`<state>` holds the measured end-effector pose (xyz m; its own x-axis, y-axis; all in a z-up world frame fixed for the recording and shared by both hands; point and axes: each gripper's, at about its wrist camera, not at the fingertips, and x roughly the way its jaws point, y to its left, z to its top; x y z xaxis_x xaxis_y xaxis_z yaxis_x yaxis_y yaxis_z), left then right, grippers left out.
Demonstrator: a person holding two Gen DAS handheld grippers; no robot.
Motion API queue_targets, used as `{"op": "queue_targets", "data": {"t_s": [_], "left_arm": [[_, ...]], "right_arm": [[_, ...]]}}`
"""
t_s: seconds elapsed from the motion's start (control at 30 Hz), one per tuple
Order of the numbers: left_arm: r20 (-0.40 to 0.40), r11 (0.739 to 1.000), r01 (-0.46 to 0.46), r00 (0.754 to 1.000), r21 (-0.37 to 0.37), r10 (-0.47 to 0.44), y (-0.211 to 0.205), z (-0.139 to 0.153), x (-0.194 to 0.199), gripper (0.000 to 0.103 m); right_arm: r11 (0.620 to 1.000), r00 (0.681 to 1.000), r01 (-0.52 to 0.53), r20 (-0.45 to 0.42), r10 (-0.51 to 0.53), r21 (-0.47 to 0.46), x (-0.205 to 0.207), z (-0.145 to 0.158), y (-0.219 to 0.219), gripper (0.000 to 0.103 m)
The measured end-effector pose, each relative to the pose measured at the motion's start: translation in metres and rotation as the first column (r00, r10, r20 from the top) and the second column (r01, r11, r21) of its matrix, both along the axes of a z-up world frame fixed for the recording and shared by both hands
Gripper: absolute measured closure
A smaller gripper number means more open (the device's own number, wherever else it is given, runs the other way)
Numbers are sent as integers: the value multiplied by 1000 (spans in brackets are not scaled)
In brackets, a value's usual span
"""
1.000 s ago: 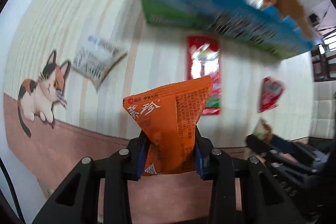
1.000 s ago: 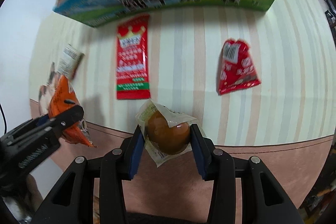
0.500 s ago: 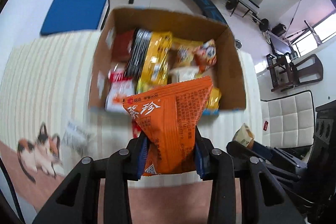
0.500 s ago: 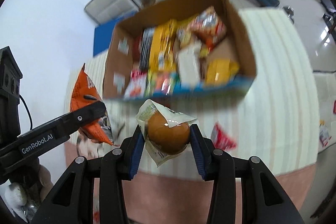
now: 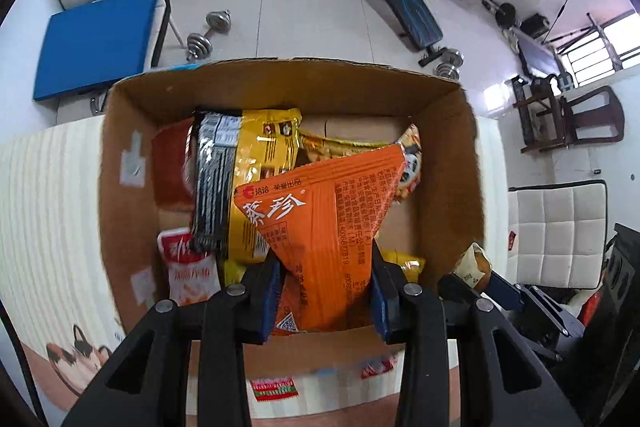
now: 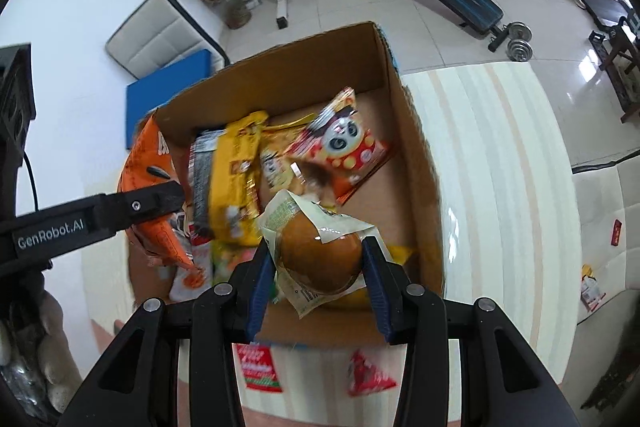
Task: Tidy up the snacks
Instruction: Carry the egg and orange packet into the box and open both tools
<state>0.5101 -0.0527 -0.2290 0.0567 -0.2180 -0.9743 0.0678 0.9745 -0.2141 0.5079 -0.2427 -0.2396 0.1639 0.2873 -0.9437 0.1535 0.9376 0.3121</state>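
My left gripper [image 5: 324, 291] is shut on an orange snack packet [image 5: 320, 219] and hangs over the open cardboard box [image 5: 132, 131]. In the right wrist view that same left gripper [image 6: 176, 195] and its orange packet [image 6: 148, 163] show at the box's left wall. My right gripper [image 6: 318, 267] is shut on a clear-wrapped brown bun [image 6: 316, 255], above the near part of the cardboard box [image 6: 420, 163]. Inside lie a yellow bag [image 5: 260, 167], a black-striped pack [image 5: 212, 179] and a panda packet [image 6: 340, 147]. The bun [image 5: 474, 263] peeks in at the left view's right side.
On the striped tablecloth [image 6: 500, 147] in front of the box lie a red-green packet [image 6: 258, 367] and a red pouch [image 6: 368, 375]. Beyond the table are a blue mat [image 5: 96, 43], dumbbells [image 5: 208, 35], a weight bench [image 5: 396, 3] and padded chairs [image 5: 556, 231].
Both grippers have travelled from the tablecloth up and forward until they hang over the open box, each keeping its packet. The loose packets on the cloth slid to the bottom of both views.
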Motion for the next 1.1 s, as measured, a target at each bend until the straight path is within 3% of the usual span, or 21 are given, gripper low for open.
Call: {"op": "queue_targets", "data": {"t_s": [0.23,0.4,0.47,0.53,0.67,0.77,0.9,1.0,1.1], "left_arm": [[-51,998,45,998,38,-44,-16,-26,25,68],[-73,997,65,995,50,-62,-21,-35,30,68],[-72,997,66,996,51,-62,-22,-36,31,67],[-78,997,59,995,43,-55,-20,-36,31,62],[-83,1000,18,996,-9,-19,-12,-34,33,21],[-74,1000,8,997,-11,-9,-8,-28,32,18],[-9,1000,21,1000,-7,-21,-5,-12,23,18],[114,998,27,993,56,-33,-3,10,11,18],[187,998,16,982,58,-27,5,26,-9,18]], "right_arm": [[1000,998,19,-51,-20,-15,26,-27,-9,55],[999,999,28,-45,-30,-31,33,-28,-12,52],[999,998,31,-46,-32,-32,35,-28,-14,45],[999,998,35,-54,-37,-35,36,-27,-15,38],[999,998,33,-56,-35,-35,38,-22,-14,26],[998,998,29,-53,-32,-47,37,-18,-12,15],[997,999,14,-28,-16,-69,34,-10,-10,13],[997,1000,0,12,1,-82,25,1,-6,13],[992,998,-12,52,19,-126,13,10,-2,13]]}}
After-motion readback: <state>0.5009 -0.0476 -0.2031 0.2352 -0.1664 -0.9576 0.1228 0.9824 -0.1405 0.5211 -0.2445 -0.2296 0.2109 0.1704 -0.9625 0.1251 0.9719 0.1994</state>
